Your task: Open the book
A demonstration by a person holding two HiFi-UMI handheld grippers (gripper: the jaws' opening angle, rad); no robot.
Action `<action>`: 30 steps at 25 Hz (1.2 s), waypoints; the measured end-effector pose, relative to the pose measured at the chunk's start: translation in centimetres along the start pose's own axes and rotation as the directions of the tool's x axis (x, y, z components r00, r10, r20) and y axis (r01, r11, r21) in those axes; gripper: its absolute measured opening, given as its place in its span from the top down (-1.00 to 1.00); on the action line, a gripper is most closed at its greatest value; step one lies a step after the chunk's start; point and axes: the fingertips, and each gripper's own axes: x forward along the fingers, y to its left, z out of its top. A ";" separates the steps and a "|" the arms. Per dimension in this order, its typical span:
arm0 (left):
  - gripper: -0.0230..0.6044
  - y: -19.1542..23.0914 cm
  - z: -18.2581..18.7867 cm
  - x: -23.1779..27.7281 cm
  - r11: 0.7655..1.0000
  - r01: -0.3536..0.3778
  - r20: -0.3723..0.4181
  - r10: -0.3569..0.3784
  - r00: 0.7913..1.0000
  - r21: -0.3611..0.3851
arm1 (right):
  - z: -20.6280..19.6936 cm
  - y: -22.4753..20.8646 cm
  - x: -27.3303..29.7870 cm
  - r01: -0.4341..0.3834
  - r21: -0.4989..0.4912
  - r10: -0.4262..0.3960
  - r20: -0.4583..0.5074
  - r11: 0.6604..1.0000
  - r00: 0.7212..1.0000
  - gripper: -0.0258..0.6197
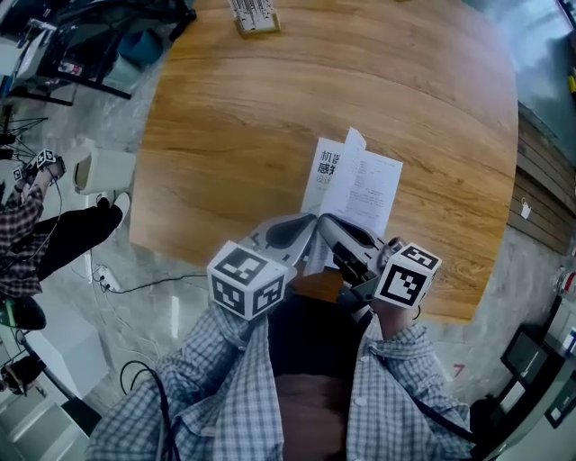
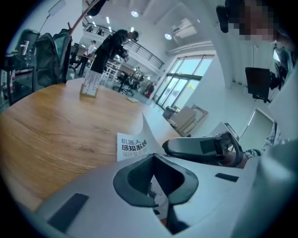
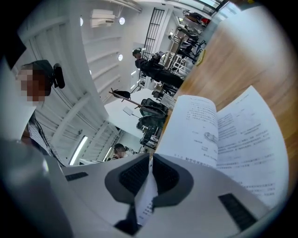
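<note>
A white book [image 1: 360, 185] lies near the front edge of the round wooden table [image 1: 252, 108], with printed pages raised and curling above it. The left gripper view shows its title sheet [image 2: 132, 146]. My left gripper [image 1: 306, 225] sits at the book's near left corner, and its pads [image 2: 139, 186] are shut on a white printed edge of the book. My right gripper [image 1: 329, 225] is beside it, shut on a single page [image 3: 148, 195] that runs between its pads. The open printed pages [image 3: 233, 135] spread beyond the right jaws. The right gripper [image 2: 200, 148] also shows in the left gripper view.
A small card stand [image 1: 255, 15] is at the table's far edge, also seen as the stand [image 2: 89, 88]. A white device [image 1: 103, 169] and cables lie on the floor left of the table. A person in plaid [image 1: 18, 225] is at the far left.
</note>
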 end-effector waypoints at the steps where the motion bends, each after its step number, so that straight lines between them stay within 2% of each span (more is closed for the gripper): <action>1: 0.90 0.6 0.3 -0.4 1.000 -0.004 0.012 0.004 1.000 -0.007 | 0.0 0.3 0.7 -0.004 -0.012 0.004 0.003 1.000 1.000 0.85; 5: 0.90 2.3 1.3 -1.9 0.999 -0.025 0.056 0.026 0.998 -0.022 | 0.0 0.9 2.8 -0.013 -0.050 0.014 0.009 0.999 1.000 0.86; 12: 0.91 6.1 2.2 -4.9 0.995 -0.084 0.100 0.089 0.991 -0.052 | -0.9 2.4 7.4 -0.063 -0.067 0.060 -0.047 0.996 0.997 0.86; 20: 0.91 10.6 2.4 -7.8 0.984 -0.162 0.114 0.170 0.979 -0.076 | -2.4 3.1 12.5 -0.094 -0.055 0.087 -0.111 0.994 0.990 0.86; 25: 0.91 14.2 1.3 -9.2 0.974 -0.202 0.084 0.210 0.974 -0.102 | -4.3 2.1 16.1 -0.067 -0.064 0.056 -0.156 0.996 0.986 0.86; 30: 0.90 16.9 -0.6 -9.2 0.966 -0.223 0.031 0.228 0.973 -0.129 | -6.2 0.2 18.4 0.004 -0.082 -0.021 -0.209 0.997 0.978 0.86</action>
